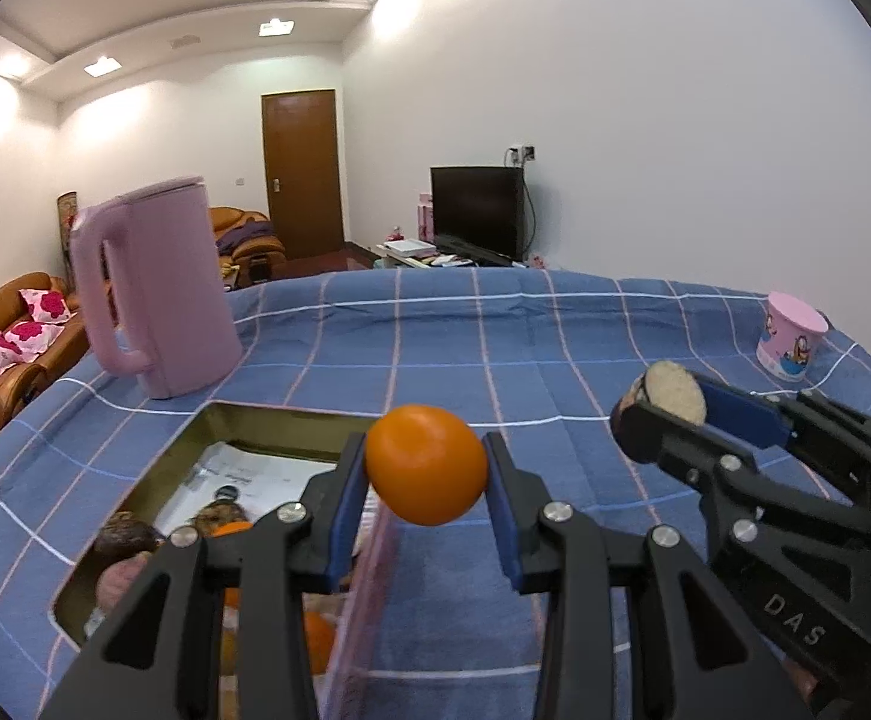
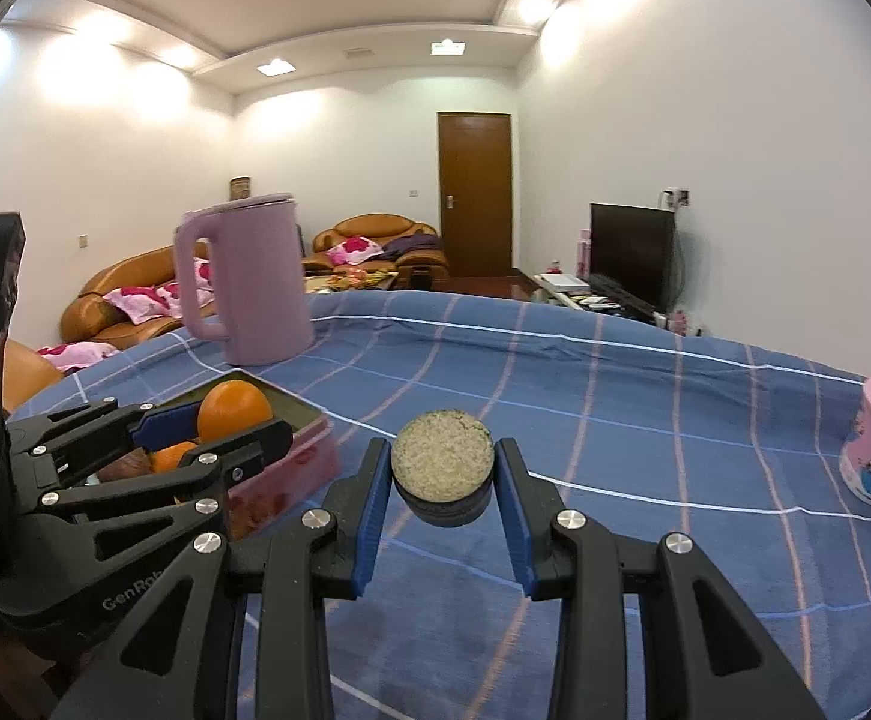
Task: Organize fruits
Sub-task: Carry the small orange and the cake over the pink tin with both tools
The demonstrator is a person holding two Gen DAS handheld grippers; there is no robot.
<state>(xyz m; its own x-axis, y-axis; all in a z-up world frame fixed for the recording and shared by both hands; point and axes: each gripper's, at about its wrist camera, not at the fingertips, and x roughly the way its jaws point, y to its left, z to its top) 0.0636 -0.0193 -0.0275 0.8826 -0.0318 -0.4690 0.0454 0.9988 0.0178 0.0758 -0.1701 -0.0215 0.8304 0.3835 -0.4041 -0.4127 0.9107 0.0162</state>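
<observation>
My left gripper (image 1: 427, 474) is shut on an orange (image 1: 426, 464) and holds it above the right rim of a pink box (image 1: 369, 576) that holds several fruits. In the right wrist view the same orange (image 2: 234, 410) shows over the box (image 2: 291, 468). My right gripper (image 2: 442, 483) is shut on a dark fruit half with a pale speckled cut face (image 2: 441, 463), held above the blue checked cloth (image 2: 615, 450). This fruit half (image 1: 669, 405) also shows to the right in the left wrist view.
A tall pink jug (image 1: 153, 288) stands on the cloth behind the box. A pink cartoon cup (image 1: 792, 336) stands at the far right of the table. Sofas, a door and a TV lie beyond the table's far edge.
</observation>
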